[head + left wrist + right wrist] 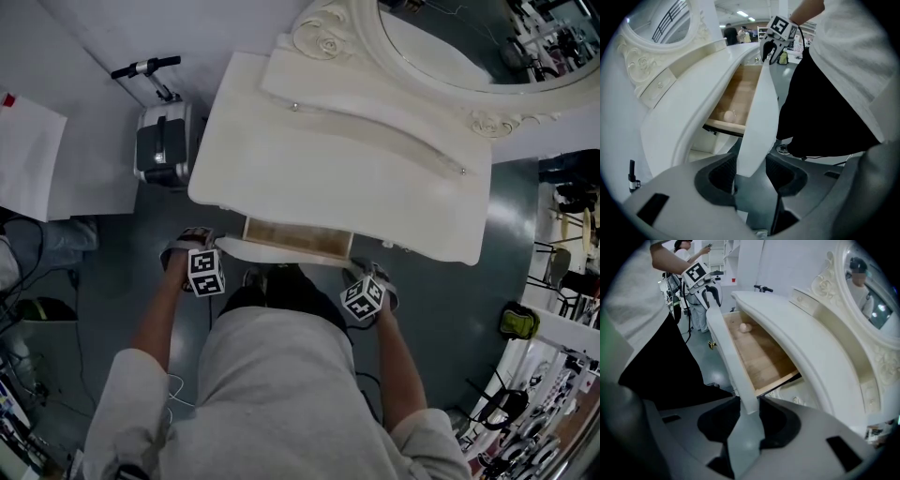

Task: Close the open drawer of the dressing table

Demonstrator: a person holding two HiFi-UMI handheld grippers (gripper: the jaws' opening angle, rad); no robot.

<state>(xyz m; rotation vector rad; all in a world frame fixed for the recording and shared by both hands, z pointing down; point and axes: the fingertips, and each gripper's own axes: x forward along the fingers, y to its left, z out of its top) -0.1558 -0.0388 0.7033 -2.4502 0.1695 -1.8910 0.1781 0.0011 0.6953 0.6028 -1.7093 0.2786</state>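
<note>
The white dressing table (pixel 309 159) has its drawer (pixel 295 239) pulled partly out, with the wooden floor of the drawer showing. The drawer's white front panel (pixel 757 117) (pixel 726 348) runs between my two grippers. My left gripper (pixel 192 258) (pixel 751 174) straddles the panel's left end, and its pads sit against both faces. My right gripper (pixel 375 286) (pixel 749 414) clasps the right end the same way. Each gripper also shows far off in the other's view, the left gripper (pixel 711 294) and the right gripper (pixel 771 49). A small pale round thing (pixel 728 116) (pixel 745 327) lies inside the drawer.
An oval mirror (pixel 450 47) in a carved frame rises at the table's back. A grey wheeled suitcase (pixel 161 141) stands on the floor left of the table, beside a white sheet (pixel 33 155). My own body fills the space just in front of the drawer. Cluttered shelves (pixel 553 375) line the right.
</note>
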